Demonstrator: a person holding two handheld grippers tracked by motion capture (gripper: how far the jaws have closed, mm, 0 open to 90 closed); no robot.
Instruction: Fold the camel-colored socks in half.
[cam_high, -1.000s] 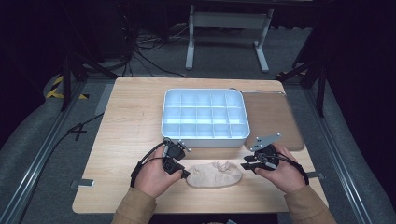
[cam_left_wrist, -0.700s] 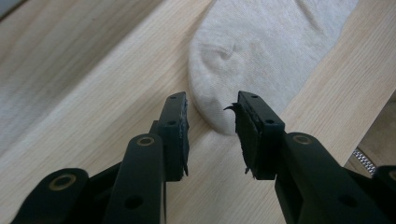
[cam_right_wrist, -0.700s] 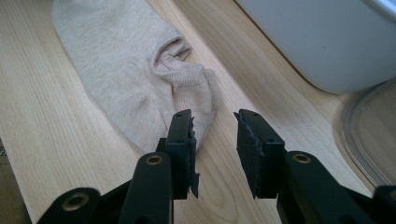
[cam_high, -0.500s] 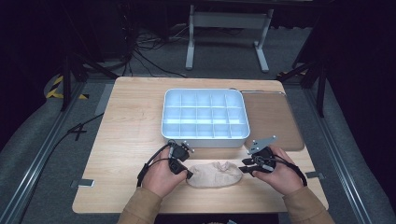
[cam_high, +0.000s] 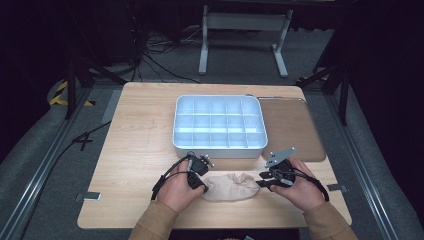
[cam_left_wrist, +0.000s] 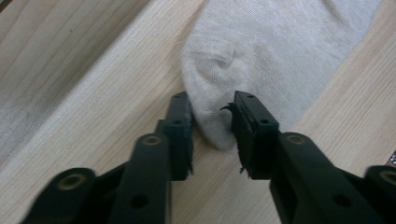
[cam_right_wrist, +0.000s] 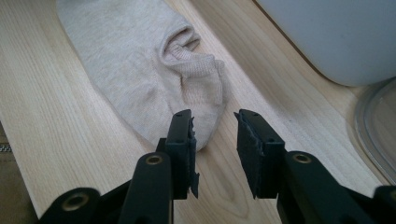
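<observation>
A beige ankle sock (cam_high: 231, 186) lies flat on the wooden table near its front edge, between my two hands. My left gripper (cam_high: 204, 186) is at the sock's left end. In the left gripper view the sock's rounded tip (cam_left_wrist: 212, 126) fills the gap between the jaws, which have just been closing, and both pads touch the fabric. My right gripper (cam_high: 262, 184) is at the sock's right end. In the right gripper view it (cam_right_wrist: 215, 135) stands open, with the sock's (cam_right_wrist: 140, 70) cuff end just ahead of the left jaw and bare wood between the jaws.
A white tray with several compartments (cam_high: 218, 150) stands just beyond the sock, and its wall (cam_right_wrist: 336, 42) is close to my right gripper. A brown mat (cam_high: 290, 127) lies to the right of the tray. The table's front edge (cam_high: 215, 224) is just behind my hands.
My left hand has moved right and slightly down to the sock's left end, and its jaws have narrowed around the tip. The right hand has stayed in place.
</observation>
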